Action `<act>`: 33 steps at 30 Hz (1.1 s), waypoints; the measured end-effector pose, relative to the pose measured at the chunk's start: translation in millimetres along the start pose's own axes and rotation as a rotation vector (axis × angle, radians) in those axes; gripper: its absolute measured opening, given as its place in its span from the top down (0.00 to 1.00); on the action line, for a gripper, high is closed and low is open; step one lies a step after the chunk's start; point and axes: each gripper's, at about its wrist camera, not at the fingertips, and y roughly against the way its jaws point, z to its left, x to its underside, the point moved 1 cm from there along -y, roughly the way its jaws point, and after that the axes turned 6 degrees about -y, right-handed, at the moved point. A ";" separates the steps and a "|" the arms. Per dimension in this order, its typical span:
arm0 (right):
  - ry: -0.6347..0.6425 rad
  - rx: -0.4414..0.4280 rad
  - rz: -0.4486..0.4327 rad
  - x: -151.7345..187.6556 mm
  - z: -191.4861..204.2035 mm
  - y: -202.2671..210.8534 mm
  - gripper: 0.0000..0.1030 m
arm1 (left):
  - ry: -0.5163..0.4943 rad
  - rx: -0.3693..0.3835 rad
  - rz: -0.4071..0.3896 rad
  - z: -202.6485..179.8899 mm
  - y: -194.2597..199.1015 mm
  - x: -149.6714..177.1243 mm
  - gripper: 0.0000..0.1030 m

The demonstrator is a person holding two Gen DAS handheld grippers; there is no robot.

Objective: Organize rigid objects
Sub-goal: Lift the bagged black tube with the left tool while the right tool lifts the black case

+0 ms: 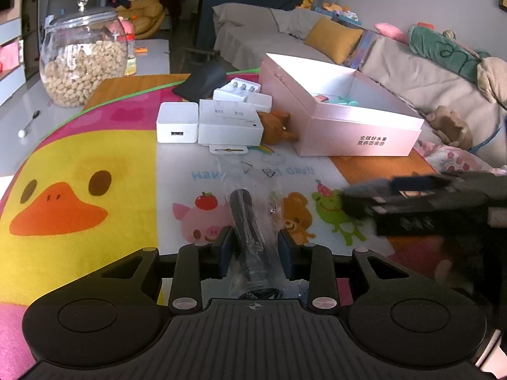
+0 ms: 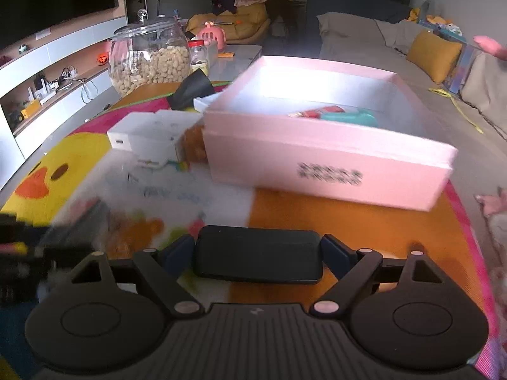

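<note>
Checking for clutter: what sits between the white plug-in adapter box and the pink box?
A small brown bear figure lies between adapter box and pink box, clearest in the left wrist view.

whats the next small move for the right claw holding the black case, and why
Probably carry the flat black case forward and up over the near wall of the pink box, then release. The right claw appears to grip it at both ends, the box is open just ahead, and items already lie inside.
</note>
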 end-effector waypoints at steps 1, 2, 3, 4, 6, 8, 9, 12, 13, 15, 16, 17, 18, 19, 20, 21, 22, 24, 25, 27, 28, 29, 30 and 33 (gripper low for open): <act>0.005 0.005 -0.004 4.7 -3.8 5.2 0.16 | 0.001 -0.002 -0.002 -0.6 -0.5 -0.3 0.66; 0.011 0.008 -0.010 9.5 -6.6 10.0 0.16 | -0.001 -0.003 -0.003 -1.3 -1.1 -0.9 0.65; 0.017 0.010 -0.014 13.3 -8.8 13.8 0.16 | -0.002 -0.003 -0.003 -2.2 -2.3 -2.0 0.64; 0.021 0.010 -0.018 16.1 -10.6 16.8 0.16 | -0.004 -0.002 -0.003 -3.2 -3.6 -3.4 0.63; 0.025 0.010 -0.021 18.3 -11.8 19.0 0.16 | -0.012 0.000 -0.003 -5.3 -7.0 -6.5 0.63; 0.024 0.013 -0.020 18.0 -11.3 18.2 0.16 | -0.018 -0.001 -0.003 -6.4 -10.0 -8.6 0.63; 0.022 0.013 -0.020 17.8 -11.2 17.9 0.16 | -0.019 -0.002 -0.003 -6.7 -10.7 -9.1 0.63; 0.017 0.010 -0.023 18.2 -12.1 18.0 0.16 | -0.019 -0.003 -0.002 -7.4 -11.0 -9.5 0.62; 0.016 0.009 -0.022 18.1 -12.2 17.8 0.16 | -0.021 -0.002 -0.005 -7.6 -11.1 -9.2 0.62; 0.015 0.009 -0.022 18.2 -12.2 17.5 0.16 | -0.025 0.000 -0.009 -7.8 -11.4 -8.9 0.62; 0.015 0.009 -0.022 18.1 -12.3 17.6 0.16 | -0.022 0.002 -0.010 -7.5 -11.6 -9.3 0.62; 0.014 0.009 -0.022 18.0 -12.3 17.5 0.16 | -0.019 0.004 -0.010 -7.2 -11.7 -9.1 0.62; 0.014 0.009 -0.022 18.3 -12.4 17.7 0.16 | -0.017 0.004 -0.009 -6.9 -12.1 -9.2 0.62; 0.014 0.009 -0.022 18.5 -12.6 17.9 0.16 | -0.016 0.003 -0.007 -7.1 -12.2 -9.4 0.62; 0.015 0.009 -0.023 18.5 -12.5 18.0 0.16 | -0.017 0.003 -0.006 -7.3 -12.4 -9.6 0.62; 0.015 0.009 -0.023 18.5 -12.8 18.0 0.16 | -0.017 0.002 -0.006 -7.4 -12.4 -9.5 0.62; 0.014 0.009 -0.023 18.5 -12.8 18.0 0.16 | -0.017 0.002 -0.006 -7.4 -12.3 -9.5 0.62; 0.014 0.008 -0.023 18.5 -12.8 18.0 0.16 | -0.014 0.003 -0.006 -7.4 -12.2 -9.8 0.62; 0.015 0.008 -0.023 18.5 -12.7 18.1 0.16 | -0.012 0.003 -0.006 -7.3 -12.0 -9.6 0.62; 0.020 0.010 -0.025 18.8 -12.0 18.5 0.16 | -0.007 0.005 -0.006 -6.5 -12.0 -9.1 0.62; 0.024 0.015 -0.027 18.9 -11.0 18.7 0.16 | -0.004 0.000 -0.007 -6.1 -11.5 -8.9 0.64; 0.031 0.021 -0.029 18.8 -9.8 19.1 0.16 | -0.002 -0.004 -0.010 -4.8 -11.1 -7.8 0.68; 0.037 0.028 -0.030 18.5 -8.3 19.5 0.16 | -0.001 -0.006 -0.014 -3.9 -10.8 -6.9 0.69; 0.053 0.046 -0.031 17.9 -3.9 21.3 0.16 | -0.017 -0.010 -0.027 -2.9 -8.3 -3.1 0.73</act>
